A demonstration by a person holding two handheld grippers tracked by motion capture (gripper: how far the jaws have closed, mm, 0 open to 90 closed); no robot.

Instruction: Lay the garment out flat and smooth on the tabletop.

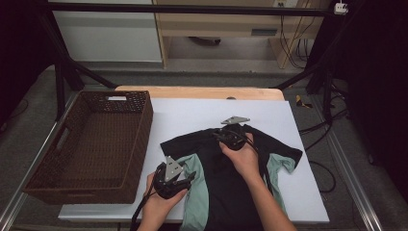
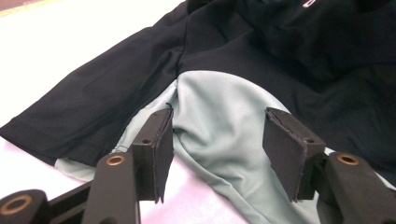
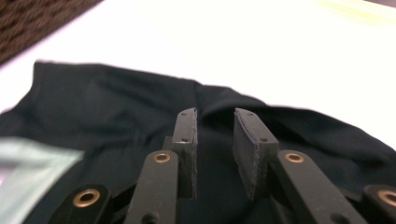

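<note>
A black shirt point(image 1: 219, 192) with mint-green side panels point(image 1: 197, 192) lies spread on the white board point(image 1: 192, 113). My left gripper point(image 1: 188, 177) hovers at the shirt's left side. In the left gripper view its jaws point(image 2: 217, 149) stand wide apart over the green panel point(image 2: 219, 107), and the pads do not press the cloth. My right gripper point(image 1: 222, 134) is at the shirt's upper middle, near the collar. In the right gripper view its jaws point(image 3: 215, 149) keep a narrow gap above the black cloth point(image 3: 93, 107), with nothing pinched between them.
A brown wicker basket point(image 1: 144, 120) stands left of the board and holds nothing; its weave shows at a corner point(image 3: 28, 18) of the right gripper view. Bare white board lies beyond the shirt. Black frame legs and cables stand around the table.
</note>
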